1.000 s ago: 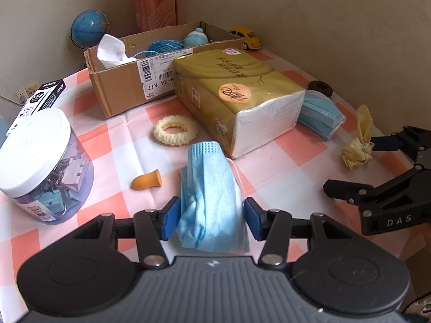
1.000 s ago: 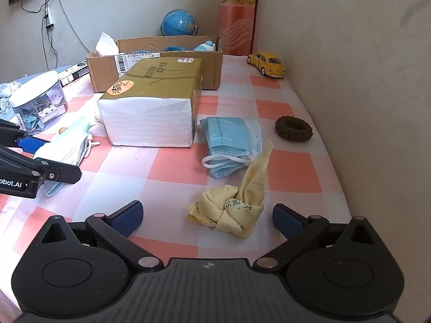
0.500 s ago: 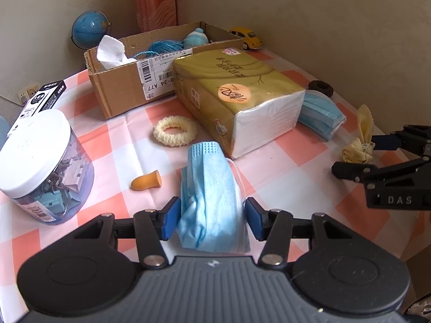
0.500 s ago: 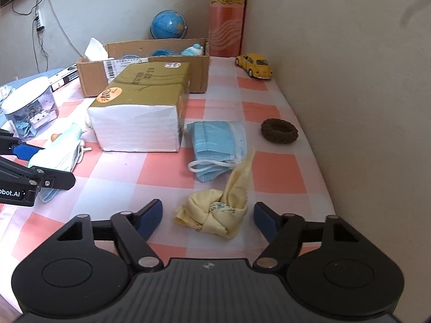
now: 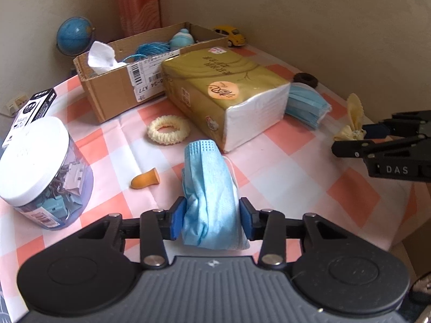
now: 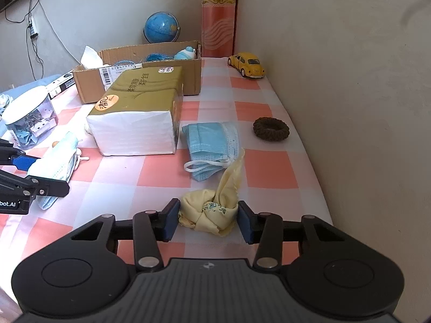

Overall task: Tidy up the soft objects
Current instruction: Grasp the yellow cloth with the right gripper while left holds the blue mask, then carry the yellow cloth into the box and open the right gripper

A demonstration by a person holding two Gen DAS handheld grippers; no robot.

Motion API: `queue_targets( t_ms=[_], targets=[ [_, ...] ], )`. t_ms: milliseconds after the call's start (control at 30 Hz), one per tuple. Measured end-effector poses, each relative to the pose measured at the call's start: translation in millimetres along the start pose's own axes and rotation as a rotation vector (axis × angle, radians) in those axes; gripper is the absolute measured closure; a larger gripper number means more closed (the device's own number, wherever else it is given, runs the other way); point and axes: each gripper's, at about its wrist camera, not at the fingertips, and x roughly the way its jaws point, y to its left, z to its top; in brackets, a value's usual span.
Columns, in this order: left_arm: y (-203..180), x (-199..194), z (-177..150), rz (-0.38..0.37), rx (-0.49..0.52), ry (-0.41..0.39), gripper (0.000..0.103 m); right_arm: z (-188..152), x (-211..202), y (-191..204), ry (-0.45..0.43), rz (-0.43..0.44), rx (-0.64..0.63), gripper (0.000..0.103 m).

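Observation:
My left gripper (image 5: pixel 211 219) is shut on a folded blue face mask (image 5: pixel 208 188), which rests on the checked tablecloth; it also shows in the right wrist view (image 6: pixel 58 158). My right gripper (image 6: pixel 208 222) is shut on a knotted yellow cloth (image 6: pixel 212 210), whose tail points up and away; the cloth also shows in the left wrist view (image 5: pixel 351 123). A stack of blue masks (image 6: pixel 212 145) lies just beyond the yellow cloth. A cream scrunchie (image 5: pixel 168 129) and a brown scrunchie (image 6: pixel 270 128) lie on the table.
A gold tissue pack (image 5: pixel 223 94) sits mid-table. A cardboard box (image 5: pixel 121 86) behind it holds tissue, blue cord and a toy. A clip jar (image 5: pixel 40 172), an orange finger cot (image 5: pixel 145 180), a black carton (image 5: pixel 32 110), a yellow toy car (image 6: pixel 247 64) and a globe (image 6: pixel 161 28) stand around. The wall runs along the right.
My right gripper moved forward over the yellow cloth and closed on it. My left gripper tightened on the blue mask and stayed in place.

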Motion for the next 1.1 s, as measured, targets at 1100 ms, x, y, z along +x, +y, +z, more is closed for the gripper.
queue_targets(
  t_ms=[1100],
  targets=[
    [36,-63,1,-0.039,0.032,-0.082,0.063,188,36,30,-0.117,0.139,-0.110,0.055]
  ],
)
